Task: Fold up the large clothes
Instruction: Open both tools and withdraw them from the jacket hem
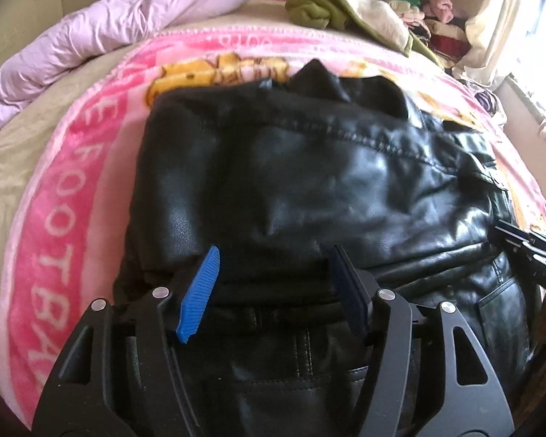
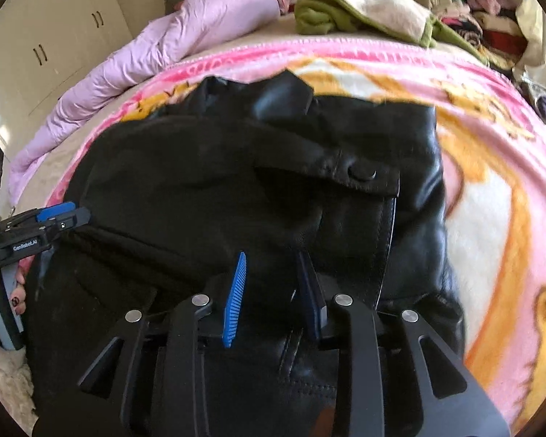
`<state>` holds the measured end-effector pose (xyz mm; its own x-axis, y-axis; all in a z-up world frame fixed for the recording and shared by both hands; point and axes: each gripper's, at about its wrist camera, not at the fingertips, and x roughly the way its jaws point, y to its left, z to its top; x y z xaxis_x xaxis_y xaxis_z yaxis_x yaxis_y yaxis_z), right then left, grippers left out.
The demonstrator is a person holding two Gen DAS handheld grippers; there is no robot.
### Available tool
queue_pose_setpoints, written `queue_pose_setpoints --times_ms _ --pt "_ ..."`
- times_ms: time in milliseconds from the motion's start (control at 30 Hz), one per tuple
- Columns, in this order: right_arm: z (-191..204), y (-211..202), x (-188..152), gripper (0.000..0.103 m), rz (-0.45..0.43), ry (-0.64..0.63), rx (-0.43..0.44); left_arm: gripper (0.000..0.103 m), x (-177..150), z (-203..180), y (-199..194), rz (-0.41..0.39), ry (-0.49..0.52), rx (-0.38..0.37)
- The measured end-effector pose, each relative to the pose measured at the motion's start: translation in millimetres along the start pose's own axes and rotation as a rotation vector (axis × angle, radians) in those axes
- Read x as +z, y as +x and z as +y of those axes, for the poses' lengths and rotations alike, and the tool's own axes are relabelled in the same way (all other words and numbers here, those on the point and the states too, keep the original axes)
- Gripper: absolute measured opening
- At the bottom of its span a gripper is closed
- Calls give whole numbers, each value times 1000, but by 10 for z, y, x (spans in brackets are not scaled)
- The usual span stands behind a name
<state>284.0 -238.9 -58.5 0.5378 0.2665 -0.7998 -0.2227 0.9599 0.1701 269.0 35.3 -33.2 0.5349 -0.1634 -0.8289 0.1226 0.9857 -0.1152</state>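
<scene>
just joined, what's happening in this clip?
A person with two handheld grippers is folding a black leather jacket on a pink blanket spread over a bed. The left gripper and right gripper both hover open over the jacket's near edge, gripping nothing. The jacket already looks partly folded.

Daylight from a blown-out window (image 1: 542, 18) at right; soft blur, perhaps motion; strong fisheye bending at edges.

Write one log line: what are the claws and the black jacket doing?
left claw: open, over jacket | right claw: open, over jacket | black jacket: partly folded on pink blanket
</scene>
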Motion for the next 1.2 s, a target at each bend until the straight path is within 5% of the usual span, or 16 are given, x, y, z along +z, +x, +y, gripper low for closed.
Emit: queue_pose_setpoints --times_ms 233,400,633,933,1200 --pt "-19 3 -40 29 -36 17 3 56 -33 0 -35 -22 -9 4" --pt "-41 -195 -55 38 -89 42 40 69 -37 -82 -174 -46 -9 2" --pt "-1 -344 -92 65 -121 24 28 93 -49 -105 -297 -69 -18 -2" --pt "37 -494 -119 88 -165 18 16 94 -54 -135 -360 -79 -23 12" --pt "66 -573 -141 91 -171 21 8 94 -75 -160 -431 -83 -23 8"
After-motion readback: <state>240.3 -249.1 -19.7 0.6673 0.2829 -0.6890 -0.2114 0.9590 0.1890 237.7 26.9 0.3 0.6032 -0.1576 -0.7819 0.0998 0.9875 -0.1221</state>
